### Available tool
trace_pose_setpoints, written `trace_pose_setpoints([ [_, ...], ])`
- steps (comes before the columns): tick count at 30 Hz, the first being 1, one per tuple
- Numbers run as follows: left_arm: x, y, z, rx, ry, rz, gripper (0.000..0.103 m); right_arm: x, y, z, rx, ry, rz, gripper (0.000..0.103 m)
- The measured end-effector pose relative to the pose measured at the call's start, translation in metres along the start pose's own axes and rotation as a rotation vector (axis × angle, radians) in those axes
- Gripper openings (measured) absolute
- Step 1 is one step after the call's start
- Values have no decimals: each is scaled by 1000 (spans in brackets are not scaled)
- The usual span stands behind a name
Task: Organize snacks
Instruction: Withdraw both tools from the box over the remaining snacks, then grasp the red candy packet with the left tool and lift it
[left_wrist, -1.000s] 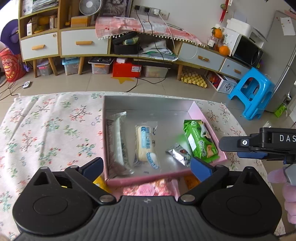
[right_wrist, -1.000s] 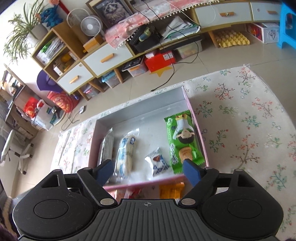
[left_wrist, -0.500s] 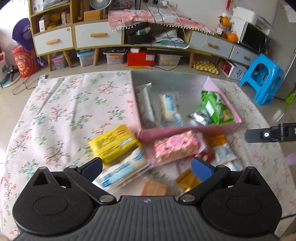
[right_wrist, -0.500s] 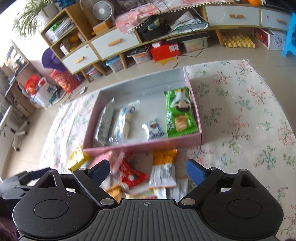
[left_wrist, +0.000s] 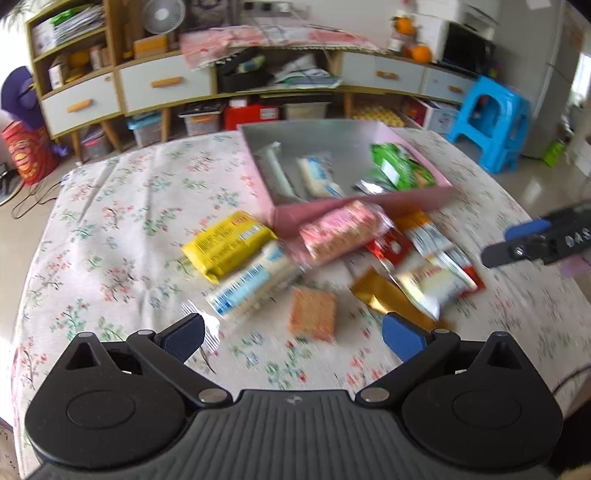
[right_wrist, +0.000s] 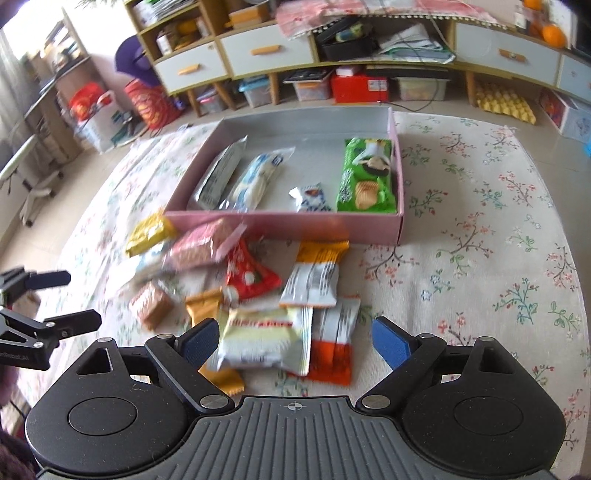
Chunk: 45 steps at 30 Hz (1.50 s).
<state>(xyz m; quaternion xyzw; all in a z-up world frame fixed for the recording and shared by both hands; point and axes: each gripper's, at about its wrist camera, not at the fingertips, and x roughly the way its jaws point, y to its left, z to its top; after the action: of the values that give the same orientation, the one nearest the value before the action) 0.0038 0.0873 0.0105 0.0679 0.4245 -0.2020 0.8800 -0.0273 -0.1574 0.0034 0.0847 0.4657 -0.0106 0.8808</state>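
The loose snacks lie heaped on the desk (right_wrist: 480, 206) just in front of the pink box (right_wrist: 280, 221); nearest the right hand-held gripper (right_wrist: 295, 336) is a pale yellow-white packet (right_wrist: 266, 338) resting on an orange-and-white wrapper (right_wrist: 334, 343), with a red packet (right_wrist: 247, 275) and a grey-and-orange bar (right_wrist: 314, 273) behind them; further left sit a pink biscuit pack (left_wrist: 341, 230), a yellow pack (left_wrist: 227, 243), a blue-and-white pack (left_wrist: 251, 282) and a small square biscuit (left_wrist: 313, 314). Inside the box four snacks already lie side by side, a green packet (right_wrist: 367, 177) against the right wall among them.

Both tools are released and carry nothing; the right one stands wide with the pale packet roughly between its blue pads; the left hand-held gripper (left_wrist: 293, 338) hangs open above the square biscuit, though blur makes it hard to say how near it is.

The next pick is probably one of these two; to do it well, take the top packet alone, pinching across its short width so the wrapper under it stays behind; then lay it flat in the free strip of the box floor, parallel to the rest.
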Motion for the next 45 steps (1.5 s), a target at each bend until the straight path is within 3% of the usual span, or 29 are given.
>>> trace_pose_setpoints([
  [9, -8, -25, -35, 170, 23, -126, 102, 9, -7, -31, -118, 37, 13, 92],
  [16, -3, -43, -48, 263, 92, -247, 99, 15, 5, -45, -238, 69, 11, 92],
  [21, 3, -55, -55, 333, 157, -276, 83, 17, 15, -49, -306, 61, 13, 92],
  [28, 10, -61, -61, 370, 247, -323, 49, 24, 19, -48, -336, 36, -22, 91],
  [30, 10, -61, -60, 373, 247, -322, 45, 25, 20, -47, -338, 28, -25, 91],
  [32, 10, -59, -58, 366, 247, -317, 31, 27, 20, -46, -341, 20, -25, 91],
  [37, 15, -53, -50, 325, 227, -262, 30, 33, 20, -43, -341, -7, -22, 91],
  [45, 28, -35, -31, 215, 178, -64, 28, 43, 16, -28, -263, -18, 45, 90],
])
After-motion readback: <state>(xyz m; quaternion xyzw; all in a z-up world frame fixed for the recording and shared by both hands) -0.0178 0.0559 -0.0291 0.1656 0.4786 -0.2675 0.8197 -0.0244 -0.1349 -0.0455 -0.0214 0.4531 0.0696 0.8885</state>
